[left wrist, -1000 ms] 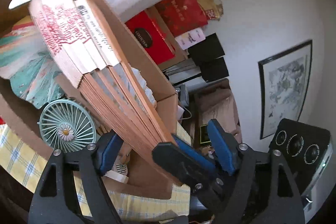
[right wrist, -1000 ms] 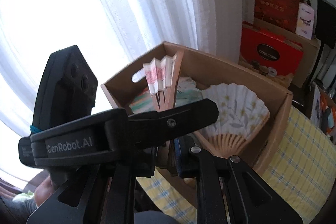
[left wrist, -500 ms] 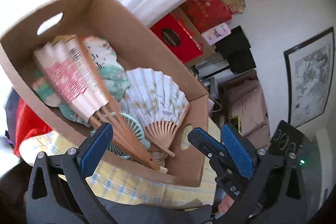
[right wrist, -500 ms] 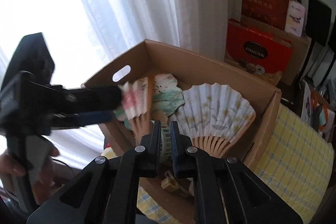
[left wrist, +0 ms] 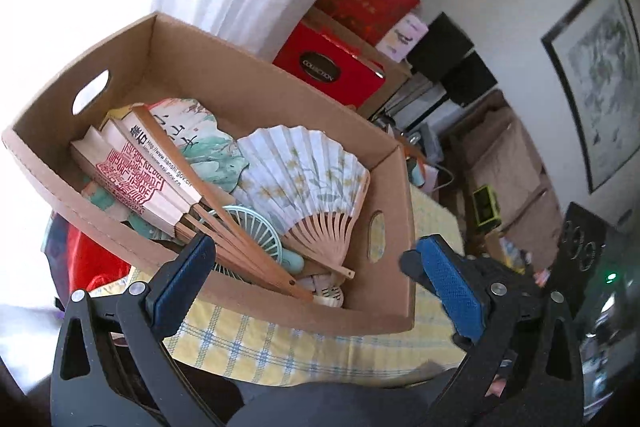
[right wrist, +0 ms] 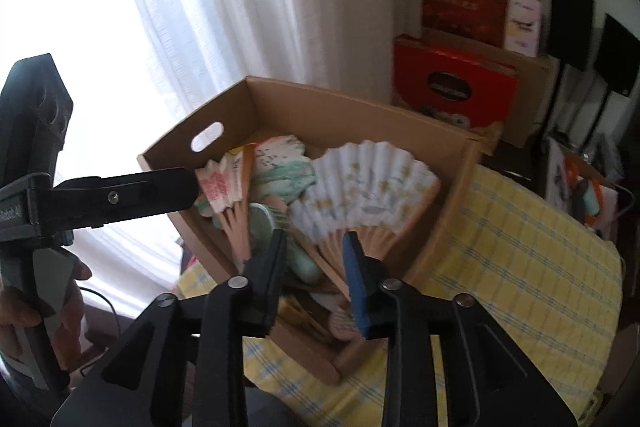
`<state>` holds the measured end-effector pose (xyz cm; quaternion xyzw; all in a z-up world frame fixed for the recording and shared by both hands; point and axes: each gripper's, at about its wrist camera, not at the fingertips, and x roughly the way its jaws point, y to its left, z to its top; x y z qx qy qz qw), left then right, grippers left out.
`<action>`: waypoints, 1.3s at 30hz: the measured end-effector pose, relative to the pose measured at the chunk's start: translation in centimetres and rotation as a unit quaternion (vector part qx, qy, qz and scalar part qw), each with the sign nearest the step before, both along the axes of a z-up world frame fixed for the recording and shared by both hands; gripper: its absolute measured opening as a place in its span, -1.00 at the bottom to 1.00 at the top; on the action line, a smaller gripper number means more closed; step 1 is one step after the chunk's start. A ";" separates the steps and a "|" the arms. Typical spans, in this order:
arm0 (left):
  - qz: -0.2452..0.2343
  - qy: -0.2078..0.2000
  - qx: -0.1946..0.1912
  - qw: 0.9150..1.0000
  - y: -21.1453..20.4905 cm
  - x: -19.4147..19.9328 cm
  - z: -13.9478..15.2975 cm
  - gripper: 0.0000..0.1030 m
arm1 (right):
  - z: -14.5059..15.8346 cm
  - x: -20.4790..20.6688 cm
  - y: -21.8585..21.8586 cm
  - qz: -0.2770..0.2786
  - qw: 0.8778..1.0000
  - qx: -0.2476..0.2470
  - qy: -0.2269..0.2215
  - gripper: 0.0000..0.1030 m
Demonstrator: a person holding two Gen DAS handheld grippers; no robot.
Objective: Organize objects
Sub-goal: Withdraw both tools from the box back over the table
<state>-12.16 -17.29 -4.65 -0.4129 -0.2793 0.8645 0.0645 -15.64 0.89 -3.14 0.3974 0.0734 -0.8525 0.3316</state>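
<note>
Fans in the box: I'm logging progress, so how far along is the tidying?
Done: the red-print fan, white floral fan, green-painted fan and teal electric fan all lie inside the cardboard box. In hand: nothing; the left hand-held gripper and right hand-held gripper are both open and empty. Left: no loose items show on the yellow tablecloth.

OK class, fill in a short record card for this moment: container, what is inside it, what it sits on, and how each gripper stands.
container: cardboard box, open top, handle cut-outs in its end walls
contents: white floral folding fan, spread open; red-printed folding fan, partly folded; small teal handheld fan beneath them; green painted fan behind
surface: yellow checked tablecloth
left gripper: jaws open, empty, in front of the box
right gripper: jaws open, empty, in front of the box
</note>
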 end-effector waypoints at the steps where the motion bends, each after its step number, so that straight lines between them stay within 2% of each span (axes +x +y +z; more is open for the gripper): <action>1: -0.003 0.001 -0.009 1.000 0.5 0.1 0.0 1.00 | 0.1 0.3 0.8 -0.007 1.000 -0.002 0.002 -0.35; 3: -0.013 0.002 -0.027 1.000 1.6 0.3 0.2 1.00 | 0.2 0.8 2.0 -0.022 1.000 -0.002 0.004 -0.21; 10: -0.045 0.015 -0.068 0.997 4.8 1.1 0.9 1.00 | 0.9 2.8 6.3 -0.074 0.997 0.002 0.026 -0.01; 16: -0.061 0.031 -0.112 0.991 7.9 2.1 1.7 1.00 | 1.4 4.6 9.6 -0.115 0.993 -0.001 0.039 0.26; 19: -0.076 0.041 -0.139 0.987 9.8 2.7 1.8 1.00 | 1.6 5.7 10.9 -0.134 0.990 0.004 0.048 0.39; 21: -0.086 0.052 -0.170 0.980 11.4 3.4 1.9 1.00 | 1.7 6.4 11.7 -0.145 0.988 0.004 0.054 0.52; 24: -0.095 0.059 -0.195 0.974 13.1 4.1 1.9 1.00 | 1.9 7.5 12.9 -0.163 0.985 0.002 0.062 0.53; 29: -0.093 0.074 -0.210 0.970 15.1 5.4 2.1 1.00 | 1.6 9.1 14.6 -0.191 0.979 0.003 0.068 0.55; 33: -0.096 0.086 -0.238 0.963 16.4 6.3 2.5 1.00 | 1.5 10.9 15.8 -0.218 0.972 0.011 0.080 0.64; 39: -0.104 0.094 -0.255 0.957 17.9 7.9 2.7 1.00 | 1.2 13.1 17.5 -0.250 0.965 0.018 0.081 0.75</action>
